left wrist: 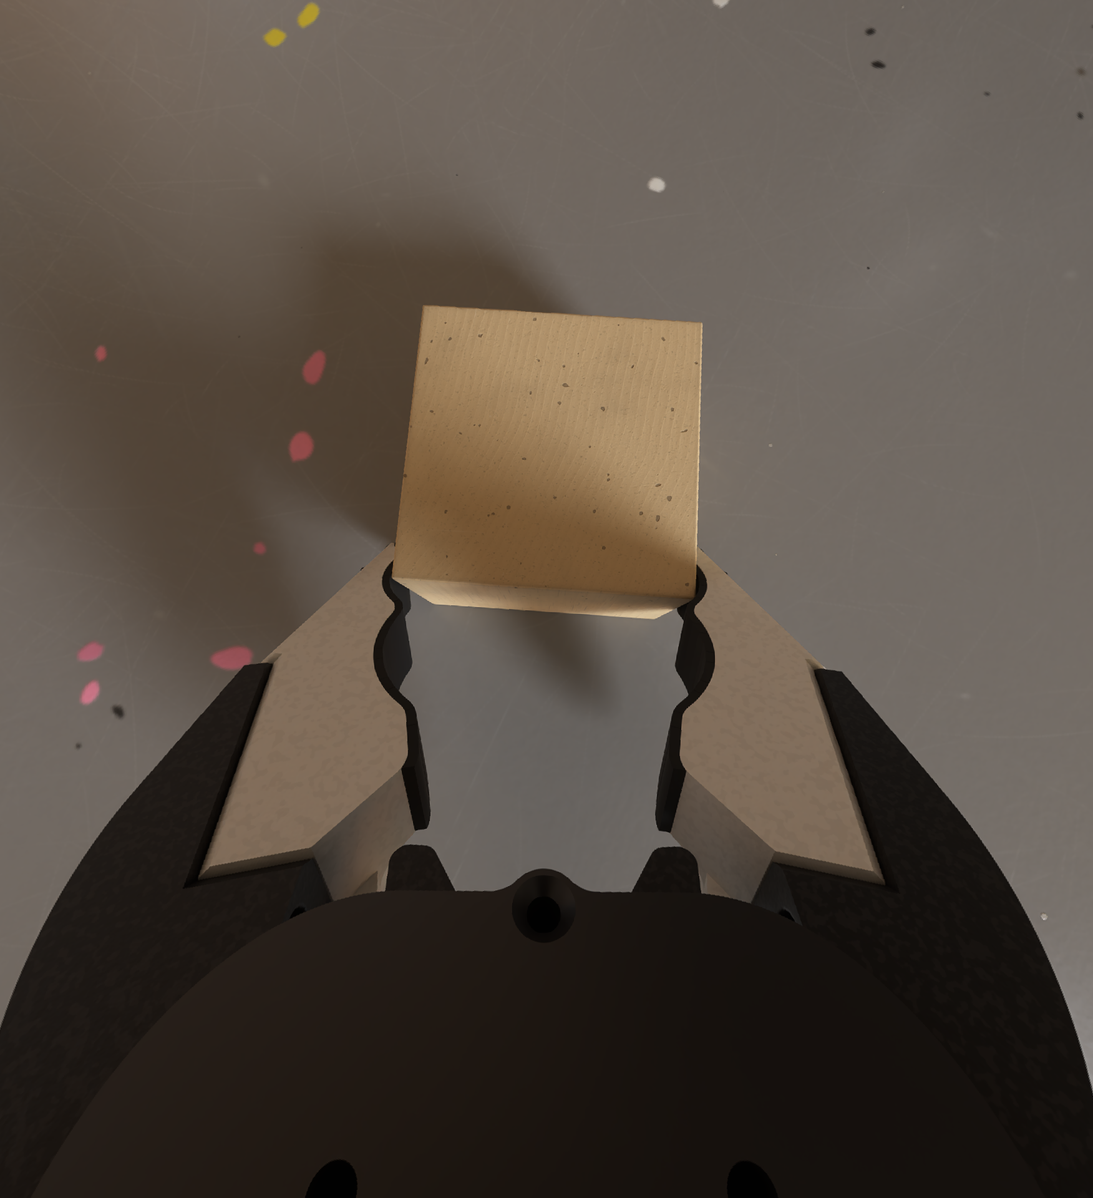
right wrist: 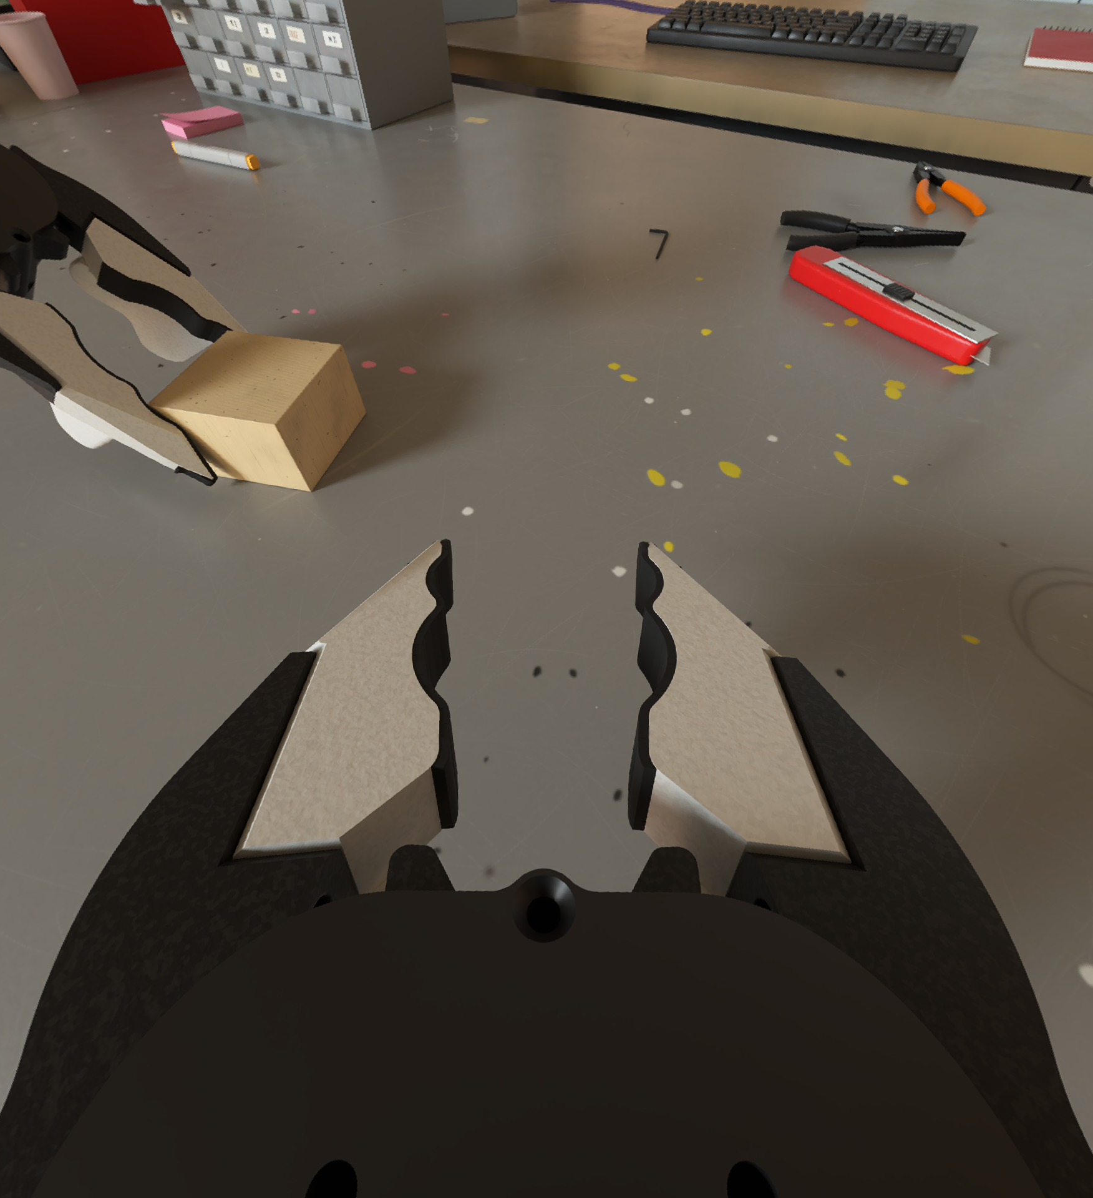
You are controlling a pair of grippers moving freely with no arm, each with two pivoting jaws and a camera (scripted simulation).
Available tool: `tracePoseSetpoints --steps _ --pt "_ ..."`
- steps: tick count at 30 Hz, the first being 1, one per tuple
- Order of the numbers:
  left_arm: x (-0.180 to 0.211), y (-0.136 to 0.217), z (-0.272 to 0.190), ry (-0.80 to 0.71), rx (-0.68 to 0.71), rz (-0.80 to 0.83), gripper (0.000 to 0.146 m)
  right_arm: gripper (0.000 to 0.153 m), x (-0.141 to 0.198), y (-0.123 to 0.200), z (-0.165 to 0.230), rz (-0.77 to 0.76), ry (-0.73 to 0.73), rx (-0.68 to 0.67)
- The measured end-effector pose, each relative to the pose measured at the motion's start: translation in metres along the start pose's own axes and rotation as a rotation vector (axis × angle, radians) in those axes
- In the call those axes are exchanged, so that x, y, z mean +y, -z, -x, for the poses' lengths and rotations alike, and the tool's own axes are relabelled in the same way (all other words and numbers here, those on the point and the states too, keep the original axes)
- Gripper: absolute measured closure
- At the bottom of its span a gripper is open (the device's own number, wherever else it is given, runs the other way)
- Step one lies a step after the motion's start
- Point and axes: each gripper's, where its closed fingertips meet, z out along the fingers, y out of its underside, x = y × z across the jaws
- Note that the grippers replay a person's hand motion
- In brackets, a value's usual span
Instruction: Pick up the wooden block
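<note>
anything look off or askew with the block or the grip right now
Yes: the wooden block sits tilted, its near edge raised off the table while the far lower edge still touches. The left gripper pinches only that end with its fingertips, a shallow hold. The right gripper is open, away from it.

wooden block | pale tan, speckled, box-shaped | on grey table; near end possibly tipped slightly up

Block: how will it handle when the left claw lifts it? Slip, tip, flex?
The block looks rigid, so flex is unlikely. Flat faces suggest no rolling. The left claw pinches only its near edge, so it may pivot or slip.
</note>
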Motion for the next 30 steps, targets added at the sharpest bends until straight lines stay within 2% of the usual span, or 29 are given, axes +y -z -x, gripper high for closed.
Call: tracePoseSetpoints --steps 3,5,8,30 --pt "0.0 -0.001 -0.002 -0.009 0.006 0.01 0.06 0.096 0.0 0.0 0.0 -0.001 -0.003 -0.001" --pt "-0.002 -0.003 -0.003 -0.013 -0.002 0.023 0.052 0.096 0.0 0.0 -0.001 0.0 -0.003 -0.001" --pt "-0.008 -0.008 -0.003 -0.017 -0.021 0.036 0.047 0.096 0.0 -0.001 0.0 0.001 -0.003 -0.003" --pt "-0.012 -0.011 -0.007 -0.059 0.035 0.08 0.051 0.098 -0.002 0.002 -0.001 -0.006 -0.005 -0.002"
